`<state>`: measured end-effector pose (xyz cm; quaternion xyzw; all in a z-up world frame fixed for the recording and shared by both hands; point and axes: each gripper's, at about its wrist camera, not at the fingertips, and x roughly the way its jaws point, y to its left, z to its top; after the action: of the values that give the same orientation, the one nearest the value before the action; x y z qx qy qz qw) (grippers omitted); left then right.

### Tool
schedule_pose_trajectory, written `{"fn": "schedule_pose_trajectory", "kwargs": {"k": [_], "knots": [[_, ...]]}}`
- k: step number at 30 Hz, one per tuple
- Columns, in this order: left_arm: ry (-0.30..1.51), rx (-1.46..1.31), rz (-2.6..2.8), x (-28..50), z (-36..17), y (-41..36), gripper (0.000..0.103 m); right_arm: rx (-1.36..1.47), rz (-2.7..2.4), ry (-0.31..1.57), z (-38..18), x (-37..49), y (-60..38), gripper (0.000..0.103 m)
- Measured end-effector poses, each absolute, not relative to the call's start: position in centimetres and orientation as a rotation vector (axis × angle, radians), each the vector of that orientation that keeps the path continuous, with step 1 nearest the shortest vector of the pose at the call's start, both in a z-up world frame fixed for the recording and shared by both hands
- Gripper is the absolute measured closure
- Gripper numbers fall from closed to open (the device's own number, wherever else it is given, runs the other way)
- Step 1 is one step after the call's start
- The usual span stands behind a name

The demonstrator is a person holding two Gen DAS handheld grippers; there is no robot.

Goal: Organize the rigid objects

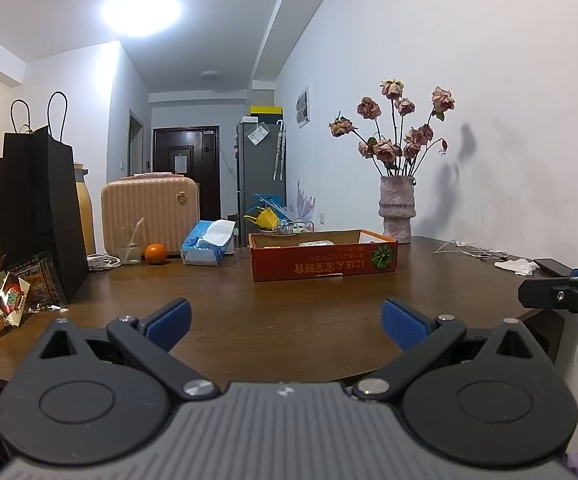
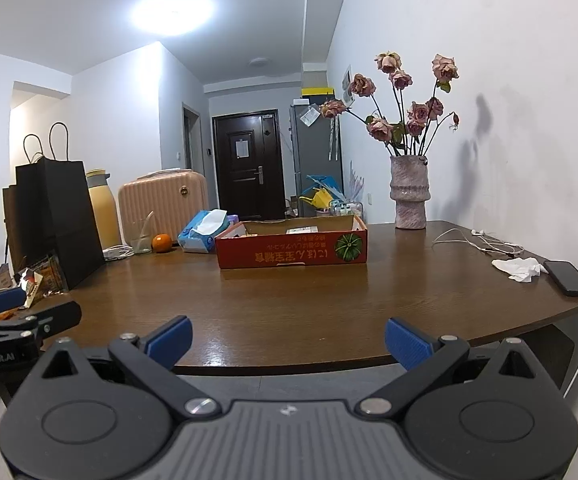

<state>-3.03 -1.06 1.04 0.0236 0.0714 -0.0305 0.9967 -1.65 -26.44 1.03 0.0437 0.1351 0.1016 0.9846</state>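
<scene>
A shallow red cardboard box (image 1: pixel 324 262) (image 2: pixel 292 249) sits on the far middle of the brown table (image 1: pixel 289 312) (image 2: pixel 309 300), with small white and pale items inside that I cannot identify. My left gripper (image 1: pixel 285 320) hovers open over the near table edge, nothing between its blue pads. My right gripper (image 2: pixel 287 340) is also open and empty, just short of the table's front edge. Each gripper shows at the side of the other's view: the right one (image 1: pixel 561 292), the left one (image 2: pixel 17 320). An orange (image 1: pixel 155 253) (image 2: pixel 161 243) lies at the back left.
Black paper bags (image 1: pixel 29 216) (image 2: pixel 55 216), snack packets (image 1: pixel 5 300), a clear cup (image 1: pixel 131 244), a tissue pack (image 1: pixel 209 242) and a peach case (image 1: pixel 151 210) crowd the left. A vase of dried roses (image 1: pixel 397 208) (image 2: pixel 409 196), earphones (image 2: pixel 477 240), crumpled tissue (image 2: pixel 519 268) and a phone (image 2: pixel 569 278) lie right.
</scene>
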Motion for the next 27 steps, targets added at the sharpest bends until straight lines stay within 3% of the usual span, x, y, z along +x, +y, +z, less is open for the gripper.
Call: {"fn": "schedule_pose_trajectory", "kwargs": {"k": [27], "knots": [[0.145, 0.048, -0.065, -3.11, 0.9, -0.88, 0.0, 0.093, 0.199, 0.27, 0.94, -1.75, -26.47, 0.0]]}}
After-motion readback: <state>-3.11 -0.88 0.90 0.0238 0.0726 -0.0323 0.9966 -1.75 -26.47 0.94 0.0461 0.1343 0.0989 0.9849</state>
